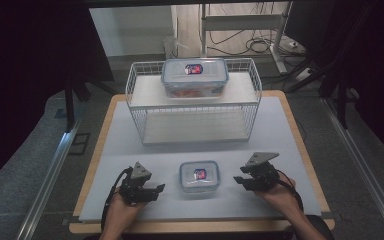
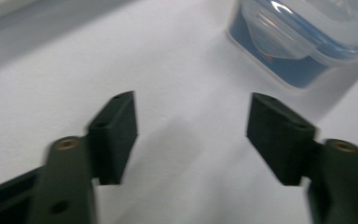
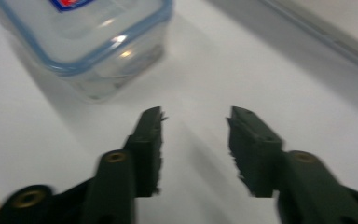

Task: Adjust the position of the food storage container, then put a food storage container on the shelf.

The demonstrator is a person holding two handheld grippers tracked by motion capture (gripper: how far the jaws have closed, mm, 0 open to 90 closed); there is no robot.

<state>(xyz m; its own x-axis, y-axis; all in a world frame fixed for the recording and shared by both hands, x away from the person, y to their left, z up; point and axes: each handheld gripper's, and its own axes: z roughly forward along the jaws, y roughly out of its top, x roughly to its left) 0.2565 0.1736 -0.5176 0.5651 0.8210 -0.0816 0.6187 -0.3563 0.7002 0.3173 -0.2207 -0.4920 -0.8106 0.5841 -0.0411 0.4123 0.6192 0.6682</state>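
A: How many boxes do you count?

B: Two clear lidded ones with blue rims. The small container [image 1: 199,176] sits on the white table mat [image 1: 130,145] near the front edge, between the two grippers. The large container [image 1: 194,76] stands on the top shelf of the wire rack [image 1: 140,90] at the back of the table, well apart from the small one.

A: One rack, then?

B: One rack, two shelves, and two grippers.

A: Which way does the small container lie?

B: Lid up, flat on the mat. Its long axis runs left to right across the table, though it is close to square, so I say that loosely. The large one's long axis clearly runs left to right as well.

A: And the grippers?

B: The left gripper [image 1: 156,188] points right toward the small container, jaws spread apart and holding nothing; it rests near the box without touching it. The right gripper [image 1: 239,179] points left at it, jaws also parted and empty, likewise just short of it.
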